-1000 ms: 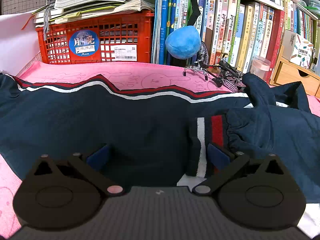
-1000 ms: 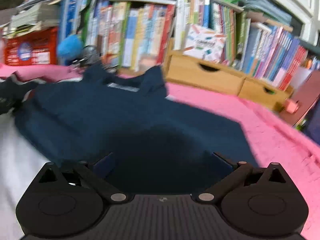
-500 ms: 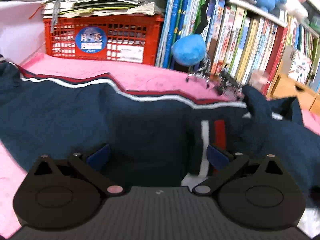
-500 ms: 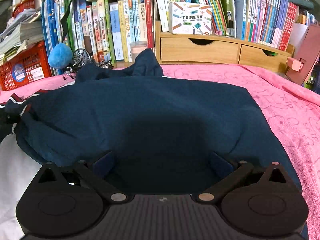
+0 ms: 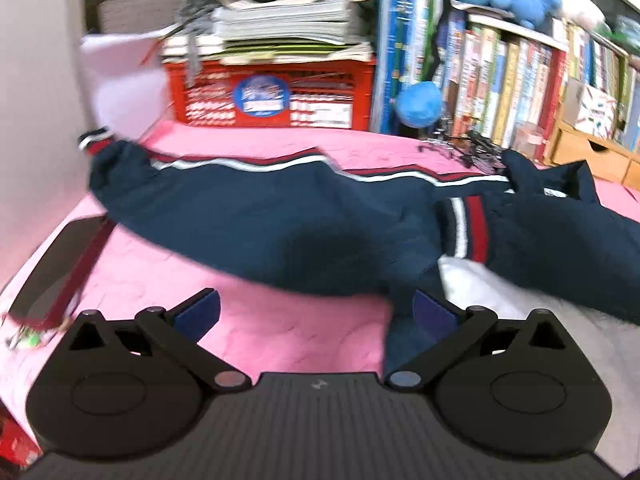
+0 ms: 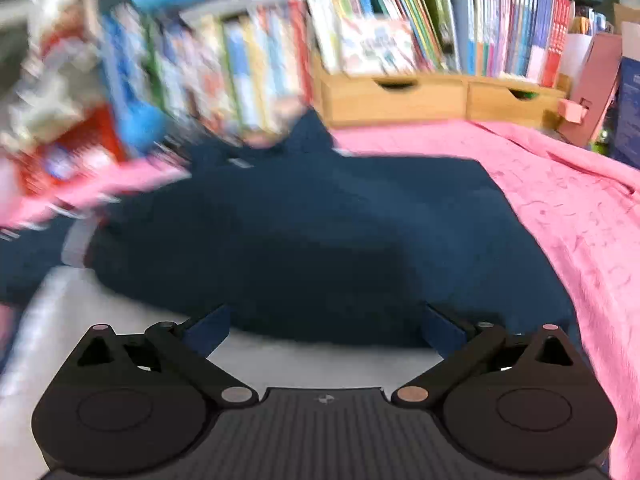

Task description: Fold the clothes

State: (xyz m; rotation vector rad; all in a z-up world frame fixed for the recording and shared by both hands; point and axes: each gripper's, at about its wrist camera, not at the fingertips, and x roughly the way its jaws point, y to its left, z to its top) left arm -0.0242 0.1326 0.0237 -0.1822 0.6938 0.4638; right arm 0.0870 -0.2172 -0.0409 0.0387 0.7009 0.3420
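Left tool (image 5: 316, 312), right tool (image 6: 326, 326) agape — pink cloth (image 5: 280, 320), bookshelf (image 6: 400, 20) behind.

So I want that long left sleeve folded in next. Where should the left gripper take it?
At the striped cuff, the sleeve's free far-left end. It lies flat and stretched along the pink towel, so the open left gripper could probably come in from the left, low, and pinch the ribbed band, which is thicker than the fabric behind it.

Navy jacket (image 5: 280, 224) (red-white stripes), pink cloth (image 5: 280, 320)
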